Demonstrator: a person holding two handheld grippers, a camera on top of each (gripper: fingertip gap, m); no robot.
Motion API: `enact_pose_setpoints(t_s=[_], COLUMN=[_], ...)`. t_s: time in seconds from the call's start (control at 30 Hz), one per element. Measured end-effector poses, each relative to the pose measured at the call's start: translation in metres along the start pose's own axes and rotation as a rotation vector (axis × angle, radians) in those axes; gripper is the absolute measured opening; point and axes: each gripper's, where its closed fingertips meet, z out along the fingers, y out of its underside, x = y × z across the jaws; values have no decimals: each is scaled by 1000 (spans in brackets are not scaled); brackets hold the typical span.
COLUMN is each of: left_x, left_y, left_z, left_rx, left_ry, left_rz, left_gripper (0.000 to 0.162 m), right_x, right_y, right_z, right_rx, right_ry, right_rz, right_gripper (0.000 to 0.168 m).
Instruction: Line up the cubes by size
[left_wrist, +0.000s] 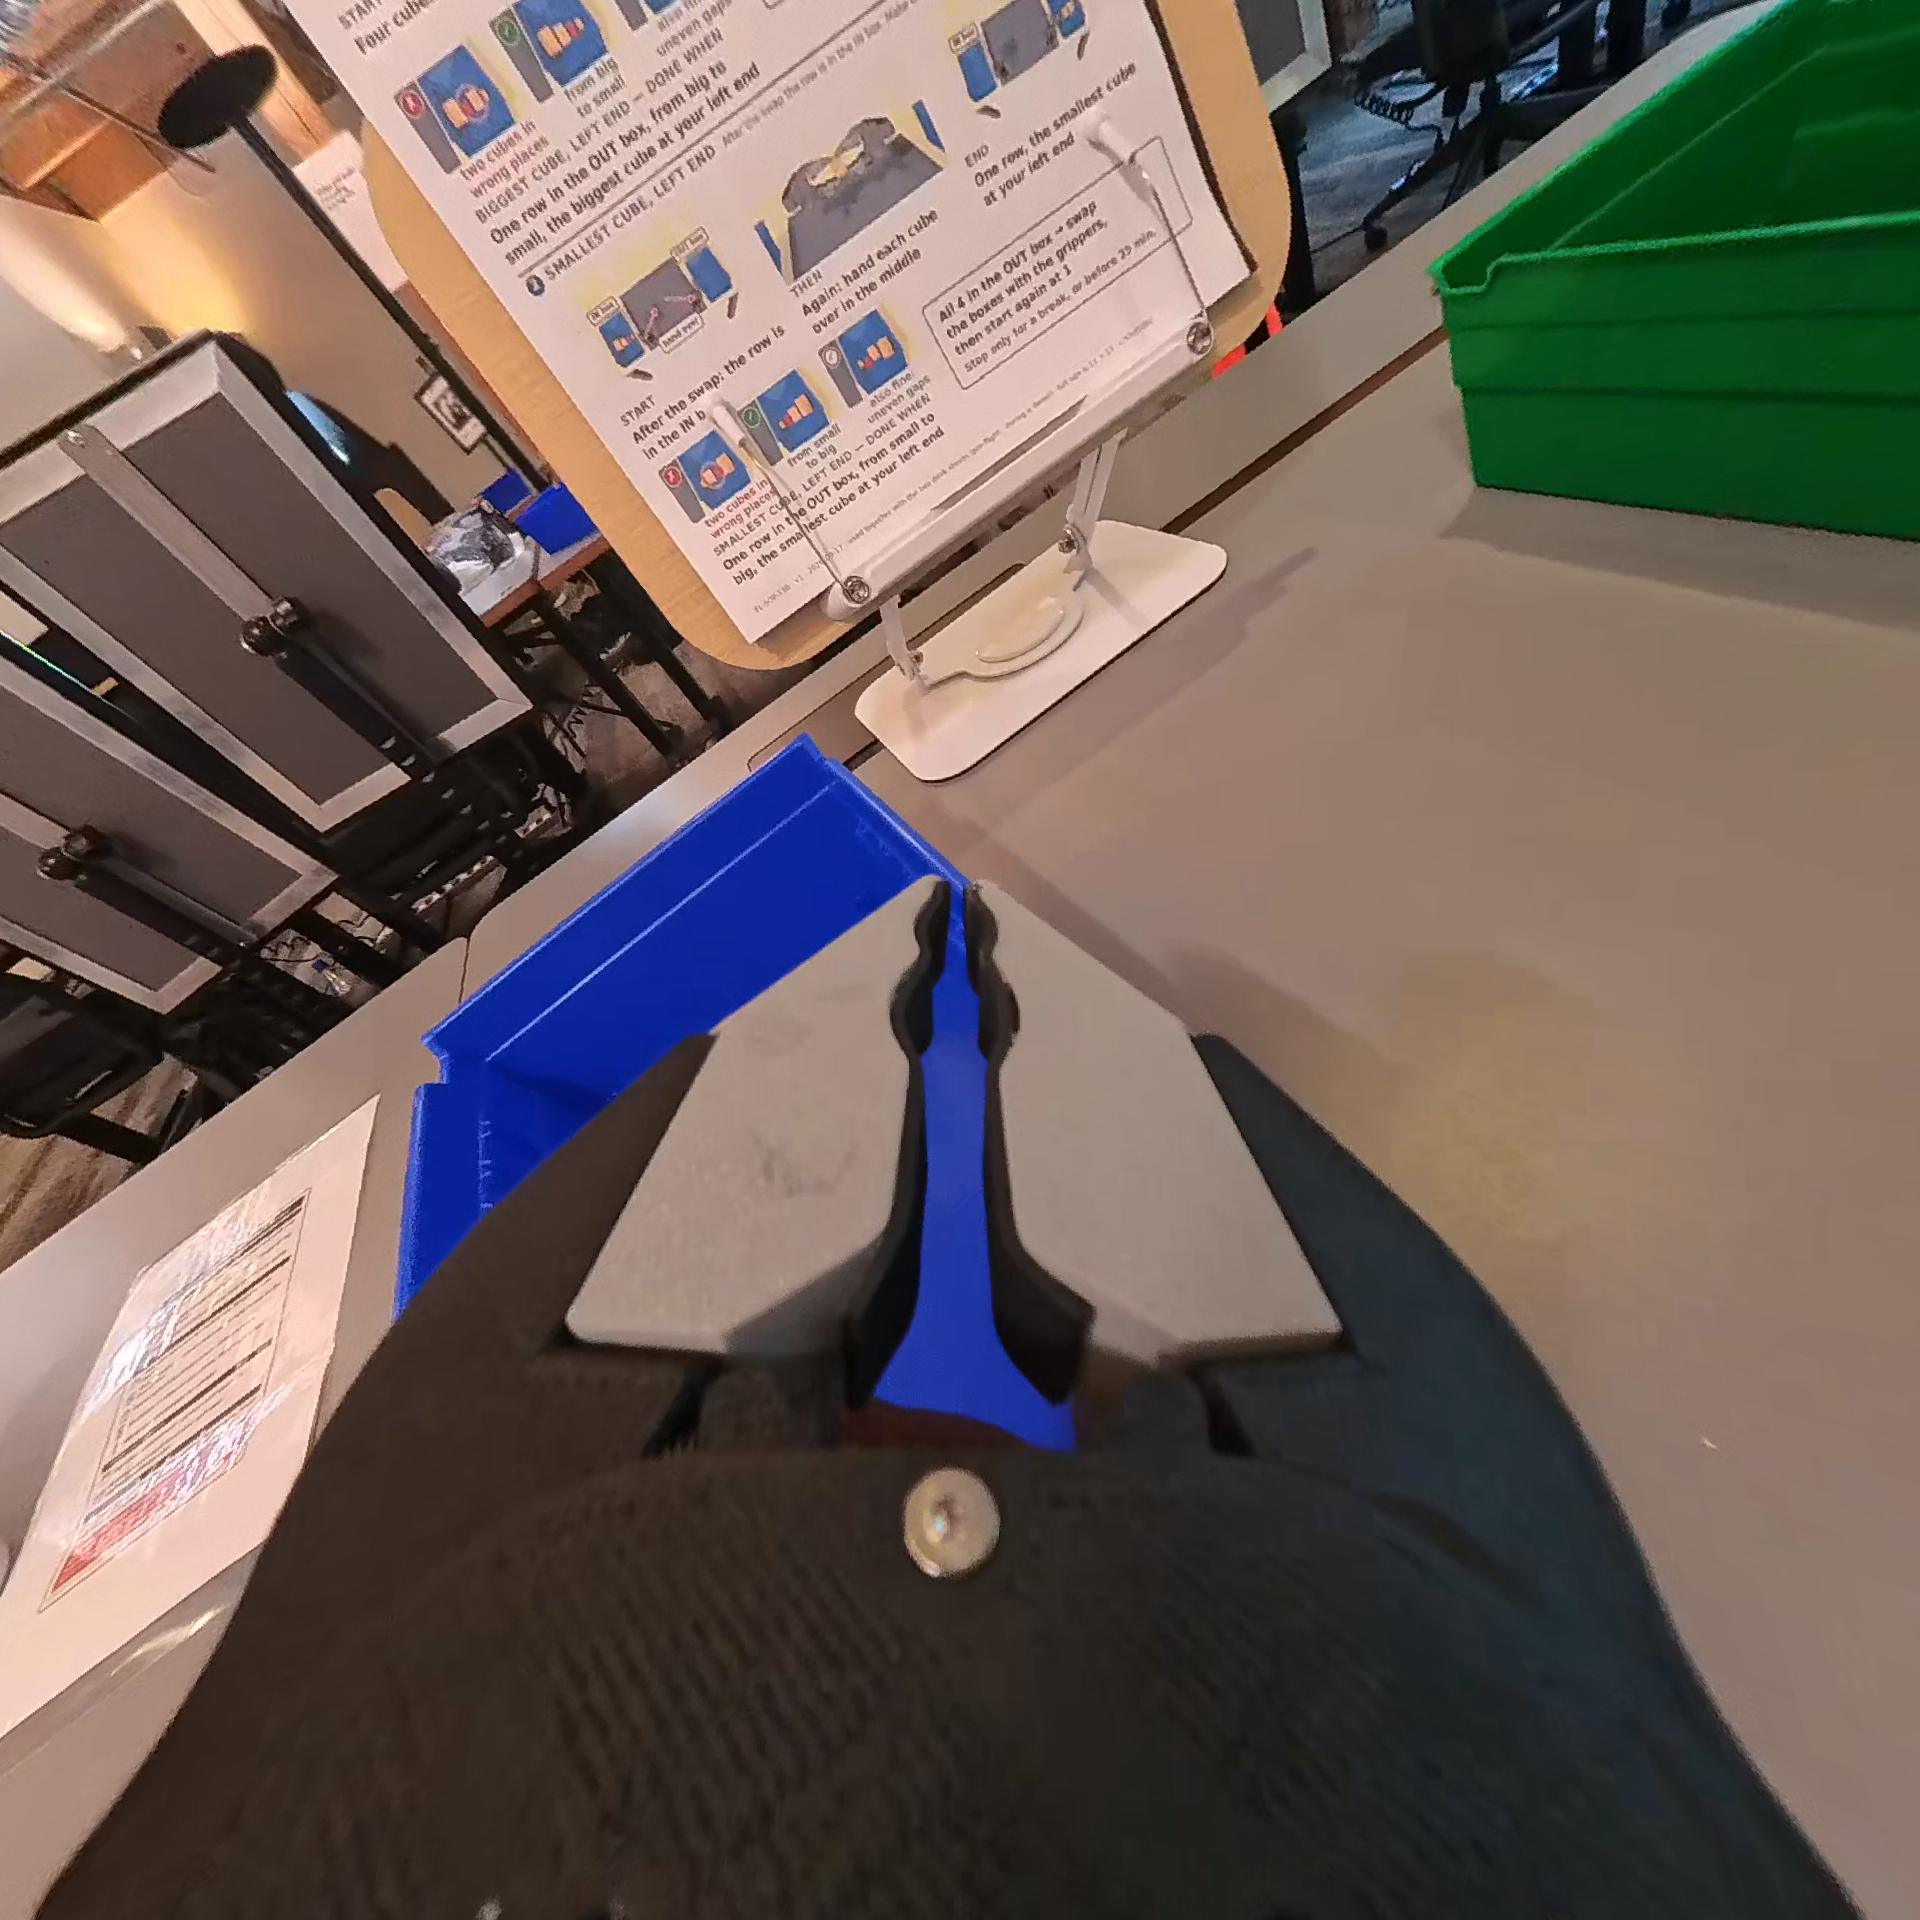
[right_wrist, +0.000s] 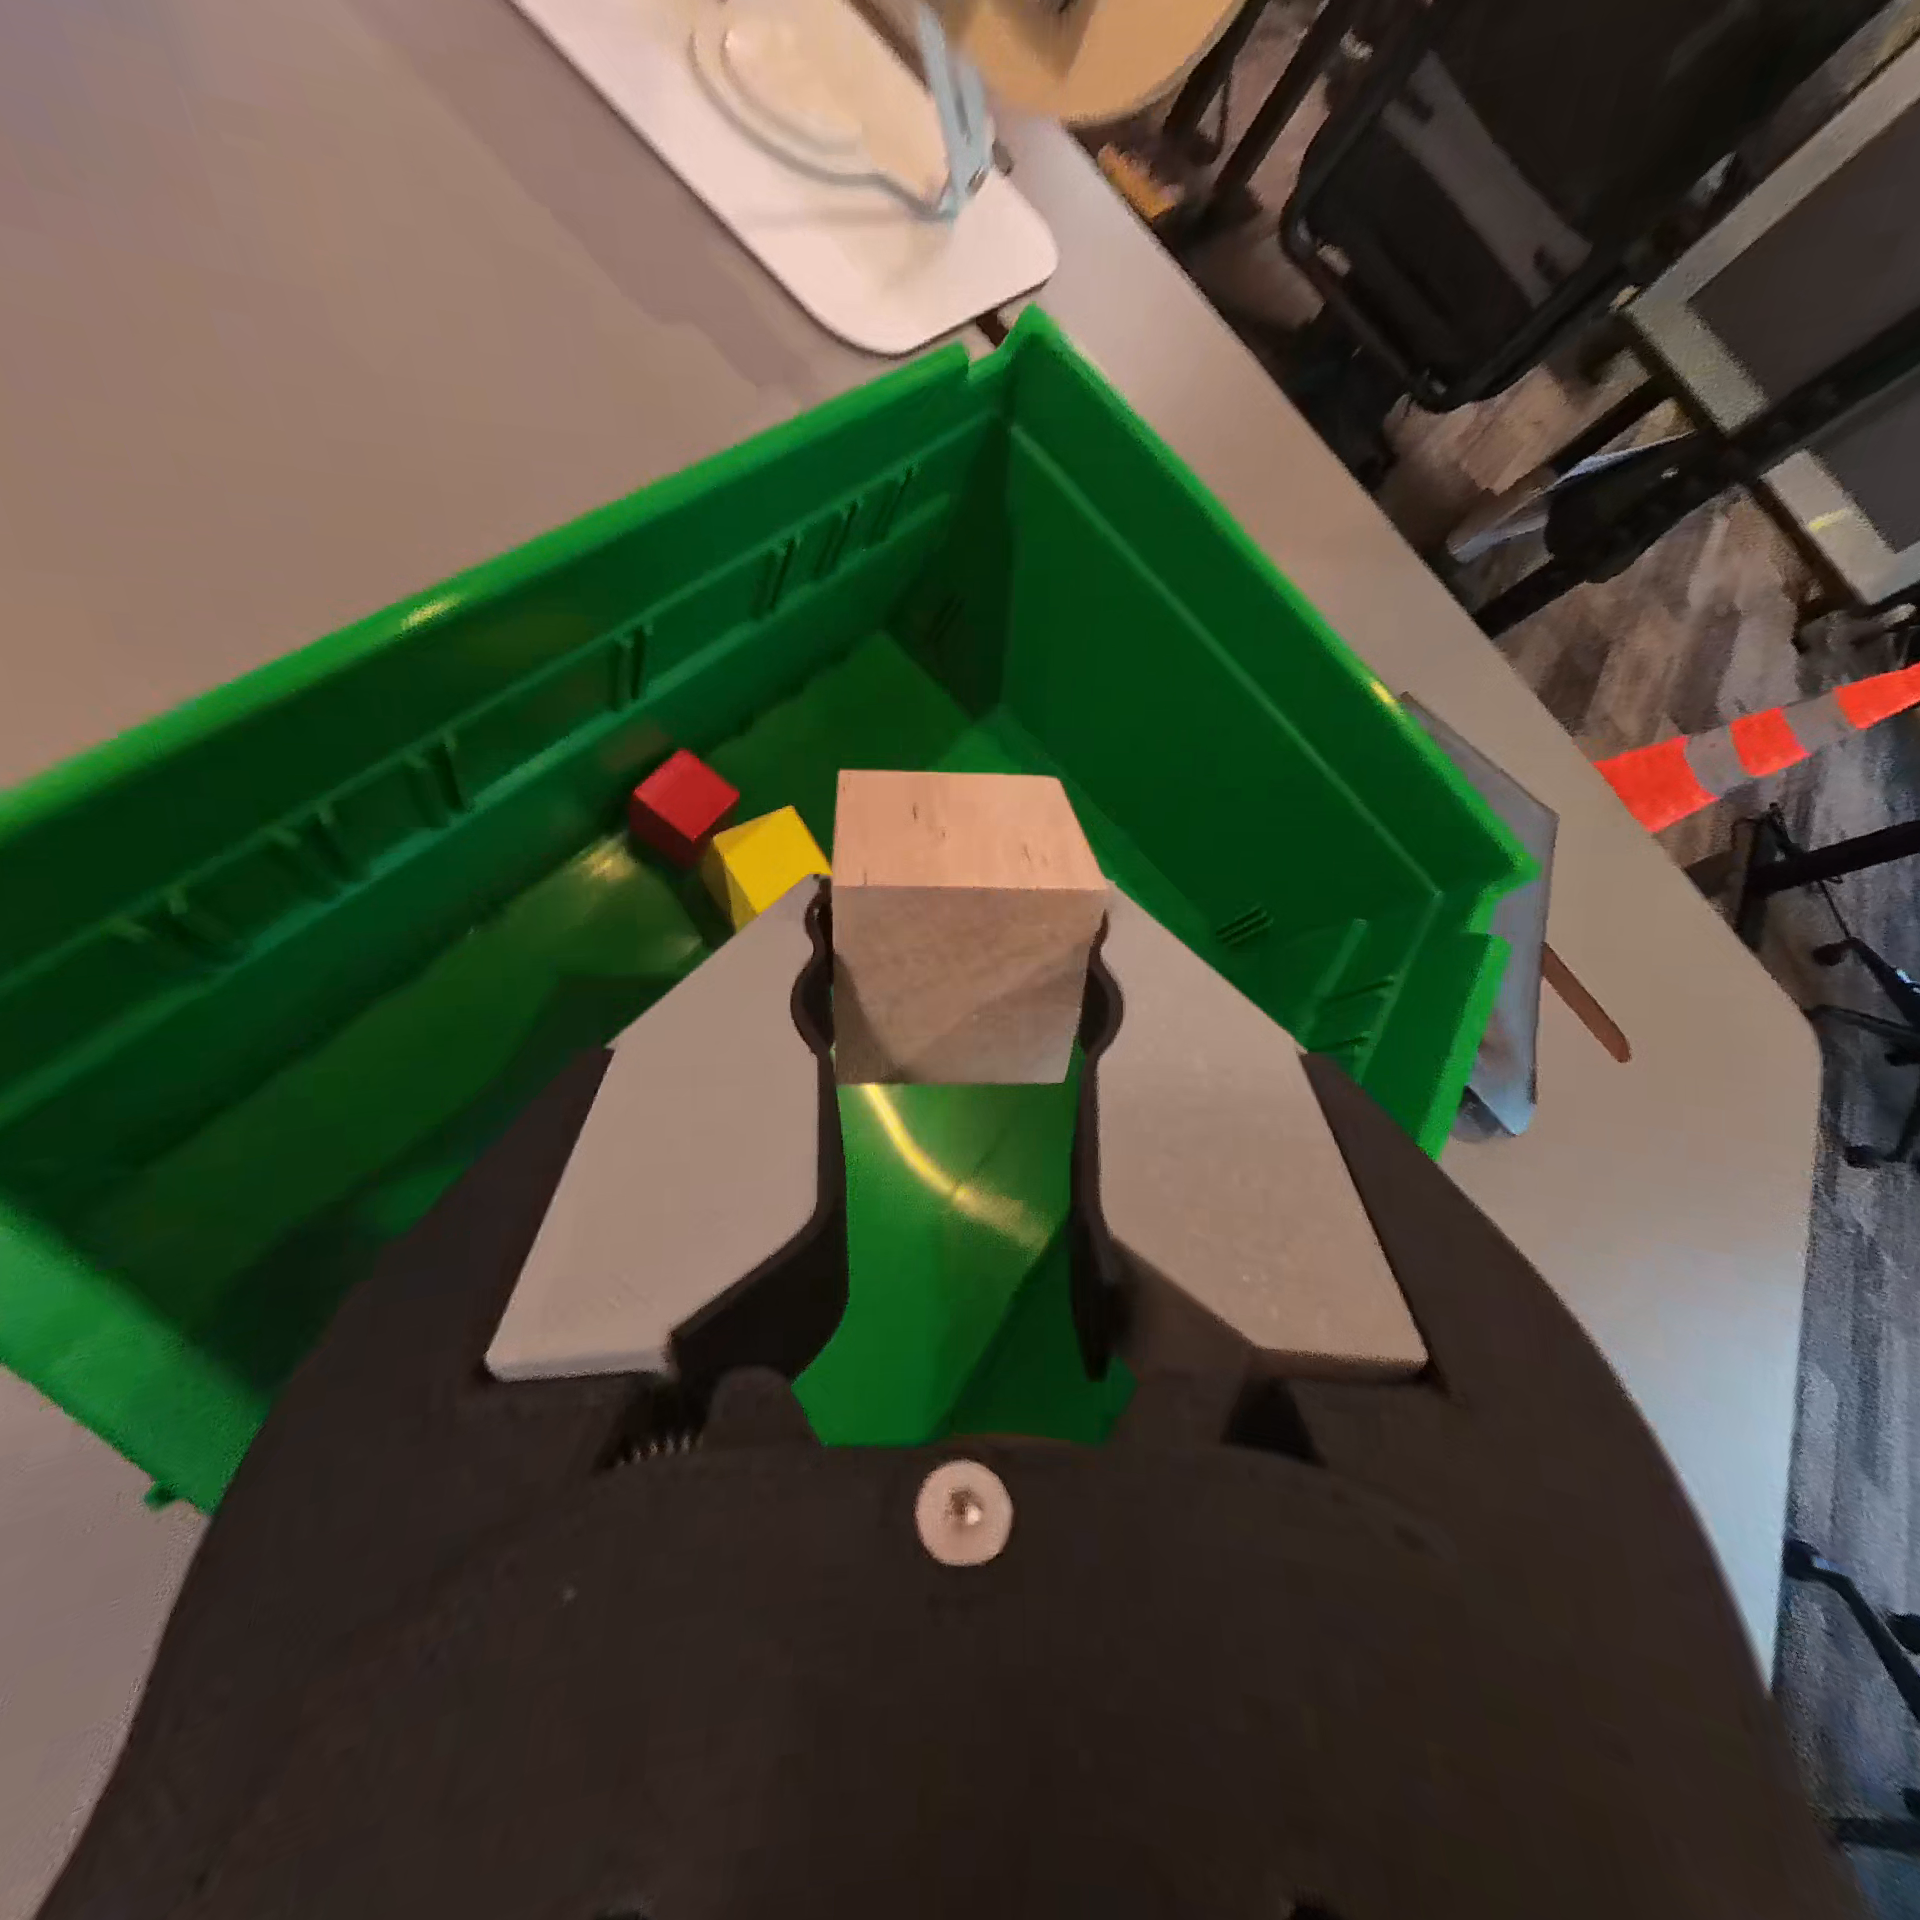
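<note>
Cube (right_wrist: 961, 925) clamped between right tongs (right_wrist: 958, 935) fingertips.

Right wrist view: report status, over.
Right hand-held gripper shut on wooden cube over green bin. Red cube, yellow cube inside. Left hand-held gripper shut, empty, over blue bin.

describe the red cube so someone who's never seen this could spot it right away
Find the green bin on the grey table. On its floor near the far corner sits the red cube, touching a yellow cube. It is the only red one and looks the smallest there.
</note>
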Motion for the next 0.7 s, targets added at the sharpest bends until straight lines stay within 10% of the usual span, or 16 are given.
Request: enact_pose_setpoints(t_s=[0.7], left_x=[8], left_y=[-3], left_z=[-4], left_rx=[9], left_ry=[34], left_rz=[35], left_gripper=[1], right_x=[-26], right_y=[71], right_z=[47], right_rx=[-515], right_ry=[-475], right_rz=[-551], right_gripper=[44])
